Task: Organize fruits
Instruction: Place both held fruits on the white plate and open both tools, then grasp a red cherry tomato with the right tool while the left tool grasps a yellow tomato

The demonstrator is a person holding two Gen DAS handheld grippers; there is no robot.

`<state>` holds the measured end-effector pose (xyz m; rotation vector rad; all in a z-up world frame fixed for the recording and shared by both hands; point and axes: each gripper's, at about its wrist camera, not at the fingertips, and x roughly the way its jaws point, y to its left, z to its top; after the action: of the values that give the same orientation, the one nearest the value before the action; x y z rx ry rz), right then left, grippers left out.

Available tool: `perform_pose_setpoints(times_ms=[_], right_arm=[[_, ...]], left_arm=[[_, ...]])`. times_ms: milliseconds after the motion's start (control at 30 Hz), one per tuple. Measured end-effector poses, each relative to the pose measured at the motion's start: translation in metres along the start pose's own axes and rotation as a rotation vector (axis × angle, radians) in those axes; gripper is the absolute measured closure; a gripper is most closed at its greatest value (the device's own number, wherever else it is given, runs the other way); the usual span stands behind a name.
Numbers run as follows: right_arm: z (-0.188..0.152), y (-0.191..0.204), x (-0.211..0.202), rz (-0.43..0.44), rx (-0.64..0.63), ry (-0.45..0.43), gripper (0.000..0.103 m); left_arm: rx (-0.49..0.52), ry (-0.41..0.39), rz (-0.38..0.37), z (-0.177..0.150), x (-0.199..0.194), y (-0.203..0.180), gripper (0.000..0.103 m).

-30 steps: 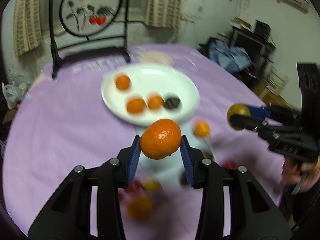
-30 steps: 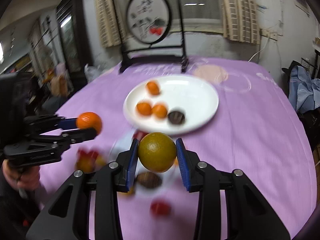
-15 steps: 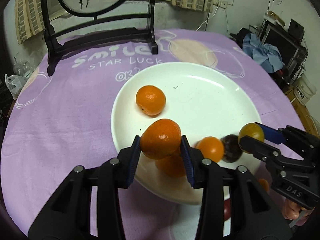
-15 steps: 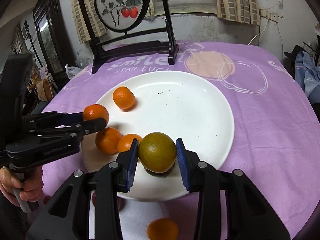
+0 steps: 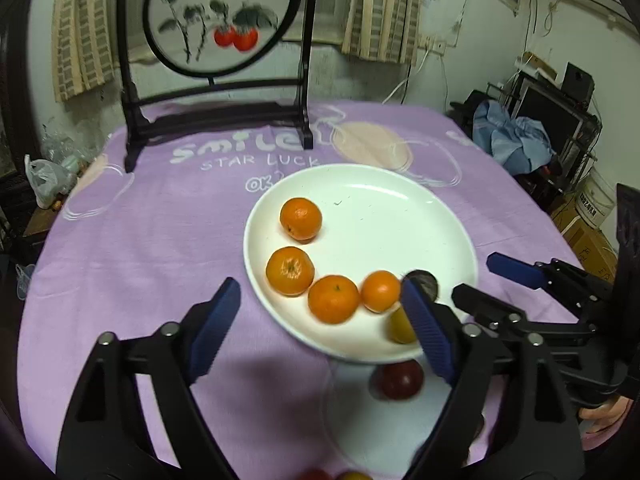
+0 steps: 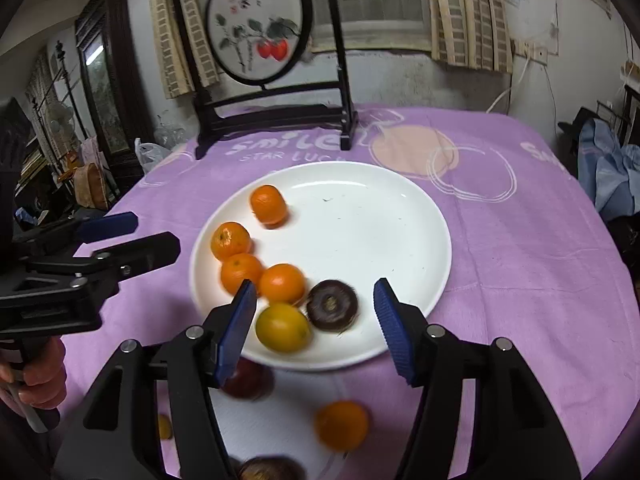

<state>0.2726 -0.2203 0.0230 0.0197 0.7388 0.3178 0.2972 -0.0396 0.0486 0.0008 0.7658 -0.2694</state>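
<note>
Purple tablecloth [image 6: 520, 240] bears white plate [image 6: 400, 220]; both grippers [image 5: 320, 312] [image 6: 312, 308] gape, apparently empty.

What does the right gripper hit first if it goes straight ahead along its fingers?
Probably the dark purple fruit on the white plate, which sits between the open right gripper fingers, with the yellow fruit just left of it. Depth is unclear; the gripper may pass above them.

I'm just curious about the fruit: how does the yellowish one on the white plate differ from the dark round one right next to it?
The yellow-green citrus is bright and smooth-skinned; the dark purple-brown fruit is nearly black, with a paler centre facing up. The citrus lies nearer the plate's front rim, by the right gripper's left finger; the dark fruit lies just behind and to its right. Both are roundish, similar in size, and rest loose on the plate between the open fingers.
</note>
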Motion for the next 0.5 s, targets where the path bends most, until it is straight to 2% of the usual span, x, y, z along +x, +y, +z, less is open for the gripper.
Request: perform_pose_setpoints(times_ms=[133, 267, 500], right_arm=[[-0.013, 0.016, -0.027, -0.001, -0.041, -0.026, 0.042], [-0.032, 0.029, -0.053, -0.001, -0.064, -0.028, 0.042], [-0.082, 0.033, -0.080, -0.044, -0.103, 0.001, 0.042]], left_arm=[[0.009, -0.036, -0.006, -0.015, -0.035, -0.009, 0.012], [0.010, -0.067, 0.001, -0.043, -0.064, -0.016, 0.008], [0.012, -0.050, 0.019, -0.107, -0.094, -0.013, 0.008]])
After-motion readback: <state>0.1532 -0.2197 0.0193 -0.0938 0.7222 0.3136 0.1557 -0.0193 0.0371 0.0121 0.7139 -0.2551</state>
